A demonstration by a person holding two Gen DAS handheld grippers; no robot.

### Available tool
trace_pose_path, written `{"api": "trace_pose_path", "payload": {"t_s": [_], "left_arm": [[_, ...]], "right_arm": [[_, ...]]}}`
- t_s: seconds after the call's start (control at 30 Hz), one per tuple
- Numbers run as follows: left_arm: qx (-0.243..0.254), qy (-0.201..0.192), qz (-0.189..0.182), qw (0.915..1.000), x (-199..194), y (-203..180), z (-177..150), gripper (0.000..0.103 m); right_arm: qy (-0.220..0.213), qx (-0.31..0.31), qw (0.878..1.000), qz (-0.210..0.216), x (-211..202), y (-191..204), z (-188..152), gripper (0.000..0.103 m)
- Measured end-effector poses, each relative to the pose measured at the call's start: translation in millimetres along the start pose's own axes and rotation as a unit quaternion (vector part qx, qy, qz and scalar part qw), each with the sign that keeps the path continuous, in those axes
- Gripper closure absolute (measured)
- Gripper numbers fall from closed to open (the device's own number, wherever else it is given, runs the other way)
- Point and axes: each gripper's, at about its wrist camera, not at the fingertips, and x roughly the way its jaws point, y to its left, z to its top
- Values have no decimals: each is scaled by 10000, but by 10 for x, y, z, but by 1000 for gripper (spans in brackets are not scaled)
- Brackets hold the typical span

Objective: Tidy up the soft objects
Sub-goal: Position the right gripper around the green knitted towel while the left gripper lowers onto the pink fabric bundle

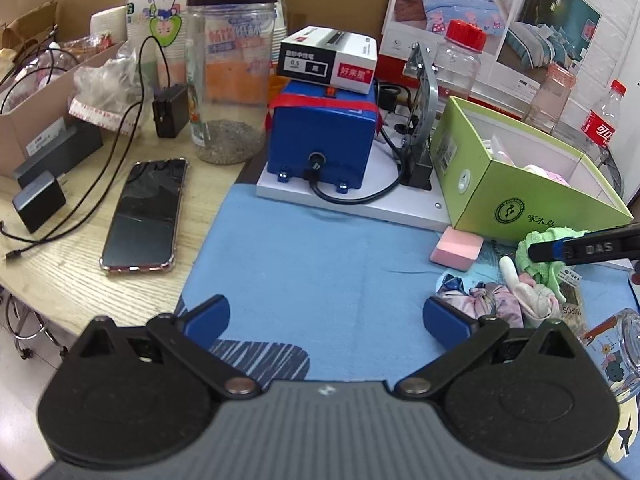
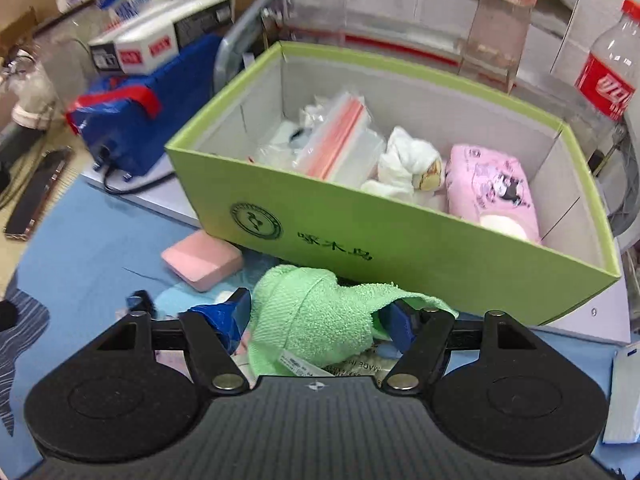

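Observation:
A green towel [image 2: 316,312] sits bunched between the fingers of my right gripper [image 2: 318,316], which is shut on it just in front of the green box [image 2: 400,236]. In the box lie zip bags [image 2: 340,140], a white soft toy [image 2: 408,164] and a pink tissue pack [image 2: 492,188]. My left gripper [image 1: 326,318] hovers open over the blue mat [image 1: 320,260], holding nothing. To its right lie a patterned scrunchie [image 1: 492,300], a white sock [image 1: 532,296] and the green towel [image 1: 536,264] under the right gripper's finger [image 1: 584,246]. A pink sponge [image 1: 456,248] rests by the box [image 1: 520,200].
A blue device [image 1: 324,136] with a white carton on top stands behind the mat. A phone [image 1: 146,216], chargers and cables lie at left, beside a clear jar [image 1: 232,80]. A cola bottle [image 2: 608,68] and plastic jars stand behind the box. A glass [image 1: 624,352] sits at right.

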Motion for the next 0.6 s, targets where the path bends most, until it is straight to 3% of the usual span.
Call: {"api": "trace_pose_path", "payload": {"t_s": [0.23,0.4,0.47,0.6], "left_arm": [[304,-19,82,9995,-2,-5,25,1],[404,79,-65,9991,102,-147,146,1],[512,177,-319,9980,182,-279,188,1],[827,646,-861,9907,469,-610,301,1]], "right_arm": [[-287,841,9960,-104,-279,-670,-285,45],[-854,1611,9770,-1105,-676,-1150,-770,44],[-1230,1768,9722,-916,-824,-1200,-950,44],[-1854,2329,9546,-75,-972,-1227,-1299,44]]}}
